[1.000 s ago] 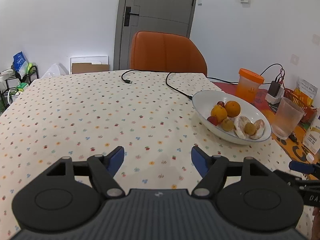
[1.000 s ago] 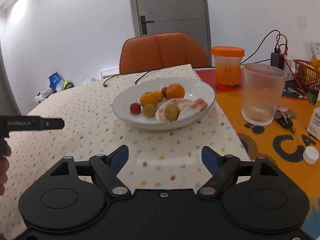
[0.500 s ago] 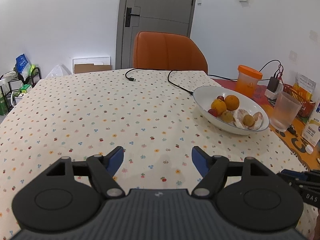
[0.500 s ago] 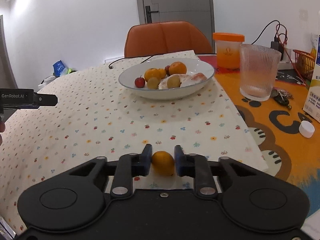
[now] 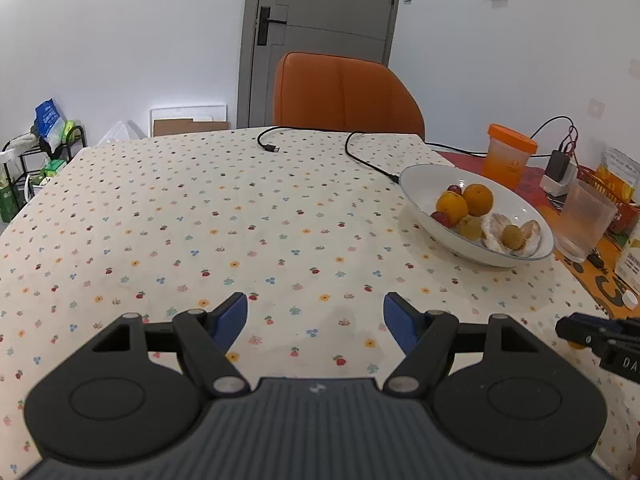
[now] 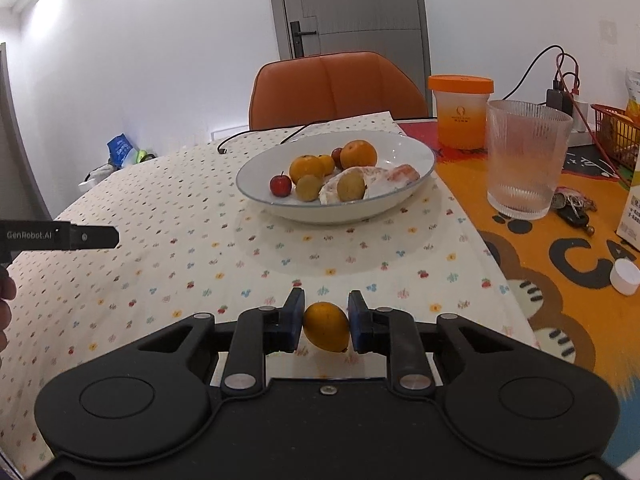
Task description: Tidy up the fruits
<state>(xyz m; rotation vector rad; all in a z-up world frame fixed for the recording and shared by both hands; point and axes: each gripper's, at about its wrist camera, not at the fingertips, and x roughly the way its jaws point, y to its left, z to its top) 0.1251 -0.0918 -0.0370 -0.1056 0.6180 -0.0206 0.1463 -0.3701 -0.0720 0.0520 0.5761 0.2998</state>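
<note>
My right gripper is shut on a small orange fruit, held above the flowered tablecloth in front of the white bowl. The bowl holds several oranges, small yellow-green fruits, red fruits and peeled pieces; it also shows in the left wrist view, ahead to the right. My left gripper is open and empty over the tablecloth, well left of the bowl. The right gripper's tip shows in the left wrist view; the left gripper's finger shows in the right wrist view.
A ribbed glass, an orange-lidded jar, keys and a white cap stand on the orange mat to the right. A black cable lies on the cloth behind the bowl. An orange chair stands at the far edge.
My right gripper closed on the small orange fruit and has lifted it slightly, drawing back from the bowl. My left gripper stayed open and barely shifted.
</note>
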